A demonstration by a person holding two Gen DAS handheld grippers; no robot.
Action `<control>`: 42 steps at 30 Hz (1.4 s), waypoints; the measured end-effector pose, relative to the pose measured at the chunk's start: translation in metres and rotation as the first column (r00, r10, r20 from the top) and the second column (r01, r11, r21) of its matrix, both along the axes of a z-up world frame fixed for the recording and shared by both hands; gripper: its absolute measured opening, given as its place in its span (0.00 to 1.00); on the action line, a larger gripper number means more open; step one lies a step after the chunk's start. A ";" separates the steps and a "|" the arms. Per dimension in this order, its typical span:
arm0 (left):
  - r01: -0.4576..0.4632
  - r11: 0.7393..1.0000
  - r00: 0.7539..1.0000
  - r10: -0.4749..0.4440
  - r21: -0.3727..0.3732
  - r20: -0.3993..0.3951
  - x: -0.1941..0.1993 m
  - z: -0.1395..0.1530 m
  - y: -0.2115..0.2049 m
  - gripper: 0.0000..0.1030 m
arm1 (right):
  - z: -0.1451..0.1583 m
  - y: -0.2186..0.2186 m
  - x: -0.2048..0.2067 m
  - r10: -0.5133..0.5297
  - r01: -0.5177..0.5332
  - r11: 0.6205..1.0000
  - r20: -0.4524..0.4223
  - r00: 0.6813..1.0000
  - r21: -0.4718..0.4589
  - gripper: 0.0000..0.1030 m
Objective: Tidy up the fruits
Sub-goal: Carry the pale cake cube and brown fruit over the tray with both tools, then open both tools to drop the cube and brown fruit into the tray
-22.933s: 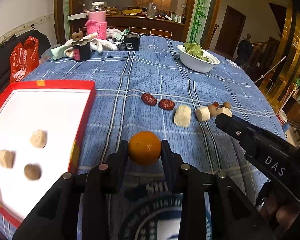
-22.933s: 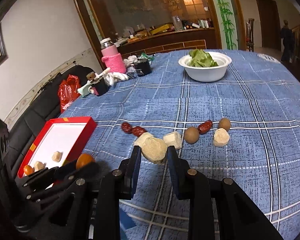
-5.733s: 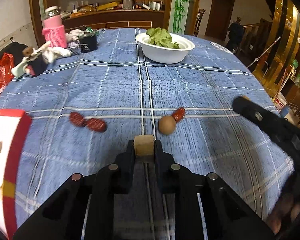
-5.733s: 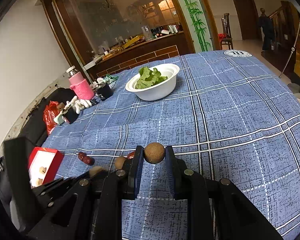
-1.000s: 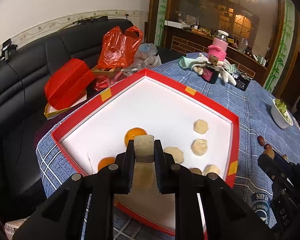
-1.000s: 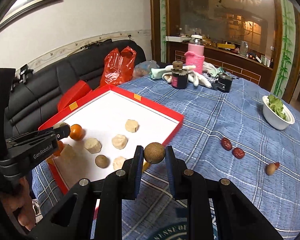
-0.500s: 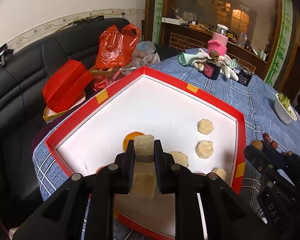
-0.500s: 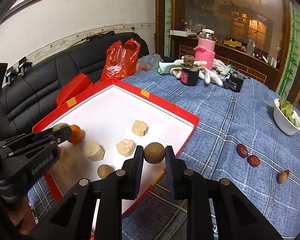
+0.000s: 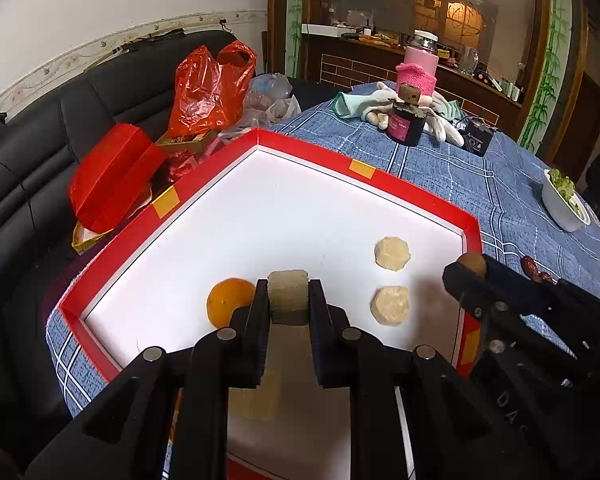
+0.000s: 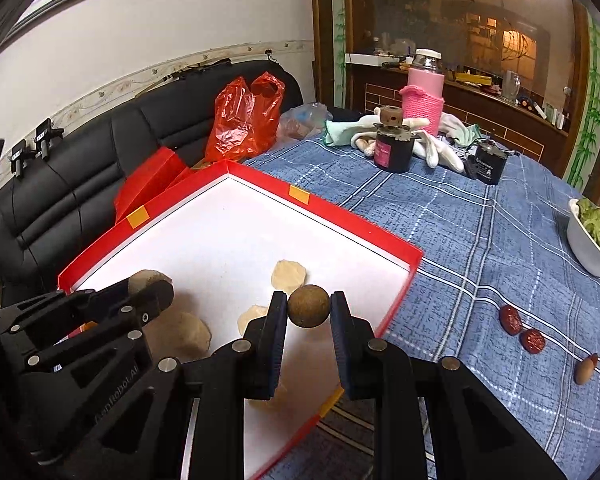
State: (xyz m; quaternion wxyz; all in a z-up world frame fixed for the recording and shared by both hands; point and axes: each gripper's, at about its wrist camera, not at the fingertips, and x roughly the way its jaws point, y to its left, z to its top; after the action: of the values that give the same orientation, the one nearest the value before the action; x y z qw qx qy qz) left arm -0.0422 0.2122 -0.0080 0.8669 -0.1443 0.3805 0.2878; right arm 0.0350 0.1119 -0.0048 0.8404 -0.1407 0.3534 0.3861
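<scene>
the tan fruit chunk [image 9: 288, 297] is clamped in the left gripper [image 9: 288, 308]; the brown round fruit [image 10: 309, 305] is clamped in the right gripper [image 10: 309, 312]. over the last second both have moved in above the red tray [image 9: 420, 196] — its white floor, orange [image 9: 229, 306] and pale pieces lie directly beyond the fingertips. judgement: release is next; three fruits remain on the worktop [image 10: 480, 240].

the tray [image 9: 416, 196] sits on the table [image 9: 452, 168] by the sofa [image 9: 40, 128]; an orange [image 9: 228, 306] lies in it, left of two pale pieces [image 9: 392, 254].
</scene>
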 end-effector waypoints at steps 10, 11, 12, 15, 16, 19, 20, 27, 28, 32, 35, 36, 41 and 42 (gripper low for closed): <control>-0.070 0.997 0.998 0.070 0.020 0.002 -0.003 0.003 0.023 0.15 | -0.008 0.015 0.003 0.026 -0.025 1.000 -0.041 0.999 0.011 0.21; -0.074 0.997 0.997 0.074 0.020 0.002 -0.004 0.003 0.025 0.15 | -0.008 0.016 0.003 0.025 -0.025 1.000 -0.044 0.999 0.013 0.21; -0.074 0.997 0.997 0.074 0.022 -0.001 -0.003 0.004 0.026 0.15 | -0.009 0.017 0.003 0.026 -0.025 1.000 -0.047 0.999 0.014 0.21; -0.076 0.997 0.997 0.076 0.016 -0.002 -0.003 0.004 0.026 0.16 | -0.010 0.019 0.003 0.031 -0.030 0.999 -0.055 0.998 0.015 0.21; -0.073 0.997 0.997 0.073 0.016 -0.005 -0.002 0.003 0.026 0.16 | -0.011 0.020 0.002 0.034 -0.033 0.999 -0.057 0.998 0.014 0.21; -0.058 0.998 0.998 0.058 0.036 -0.017 0.002 0.002 0.021 0.16 | -0.013 0.022 0.001 0.041 -0.040 0.999 -0.064 0.997 0.006 0.21; -0.055 0.998 0.998 0.056 0.039 -0.020 0.002 0.001 0.021 0.16 | -0.013 0.022 0.001 0.040 -0.039 0.999 -0.065 0.997 0.007 0.21; -0.009 1.000 1.000 0.009 0.001 -0.017 0.006 0.008 0.015 0.72 | -0.019 0.017 0.004 0.029 -0.031 0.999 -0.102 0.994 -0.016 0.37; -0.024 1.000 1.000 0.024 0.010 -0.001 0.004 0.011 0.014 0.80 | -0.017 0.014 0.004 0.025 -0.026 1.000 -0.101 0.995 -0.003 0.43; -0.017 0.999 1.000 0.018 -0.036 0.021 0.003 0.019 0.011 0.81 | -0.001 -0.009 0.003 0.003 0.001 0.999 -0.080 0.997 0.051 0.66; -0.010 0.998 0.999 0.013 -0.060 0.051 -0.001 0.025 0.004 0.81 | 0.014 -0.044 0.003 -0.032 0.035 0.995 -0.032 0.999 0.089 0.67; -0.008 0.999 0.997 0.012 -0.048 0.077 -0.004 0.028 -0.002 0.81 | 0.017 -0.059 0.005 -0.054 0.055 0.993 -0.015 0.998 0.104 0.67; 0.052 0.998 0.992 -0.048 -0.036 0.118 0.000 0.034 -0.033 0.81 | 0.014 -0.167 0.042 -0.299 0.299 0.945 -0.021 0.954 0.135 0.69; 0.080 0.996 0.990 -0.075 -0.039 0.121 0.004 0.033 -0.044 0.81 | 0.009 -0.186 0.052 -0.351 0.353 0.927 -0.041 0.935 0.125 0.69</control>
State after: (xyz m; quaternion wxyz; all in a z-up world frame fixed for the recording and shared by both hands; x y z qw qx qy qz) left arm -0.0379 0.1680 0.0247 0.8953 -0.1652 0.3397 0.2362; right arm 0.0869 -0.0743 0.0044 0.9003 -0.0165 0.3542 0.2525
